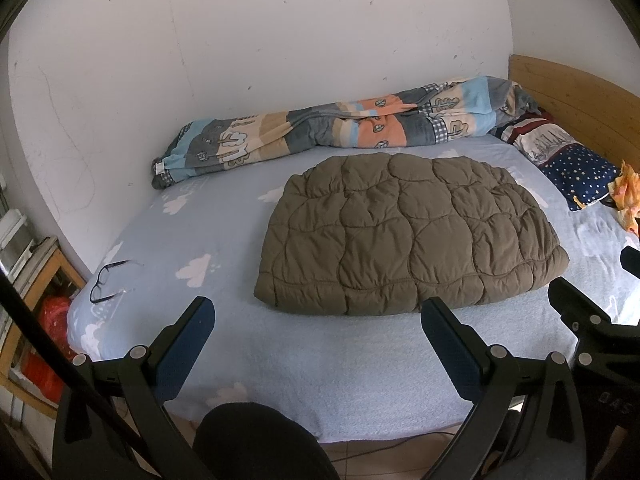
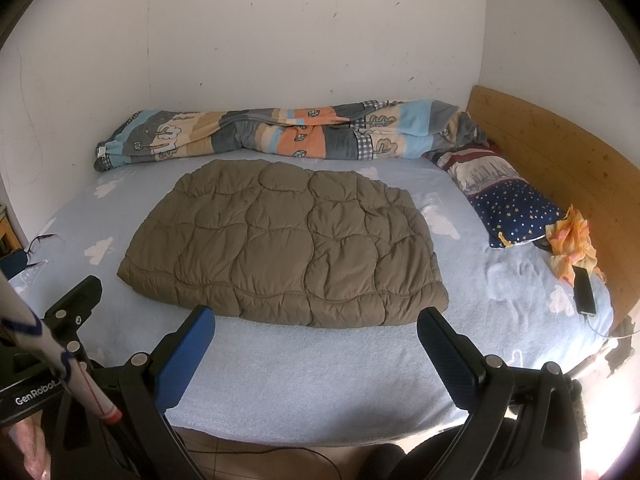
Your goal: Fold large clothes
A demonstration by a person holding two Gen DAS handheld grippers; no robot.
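Both grippers, left (image 1: 318,326) and right (image 2: 316,336), wide apart (nothing held), short of folded olive quilted coat (image 2: 280,248).

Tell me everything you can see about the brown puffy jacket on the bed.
The jacket is olive-brown and quilted, with puffy stitched panels that look like soft padded fabric. It is folded into a compact, roughly rectangular bundle with a rounded far edge, and no sleeves or hood show. It lies flat in the middle of the light blue bed sheet, touching only the sheet. The rolled patterned blanket lies behind it, apart. Both grippers are open, short of its near edge.
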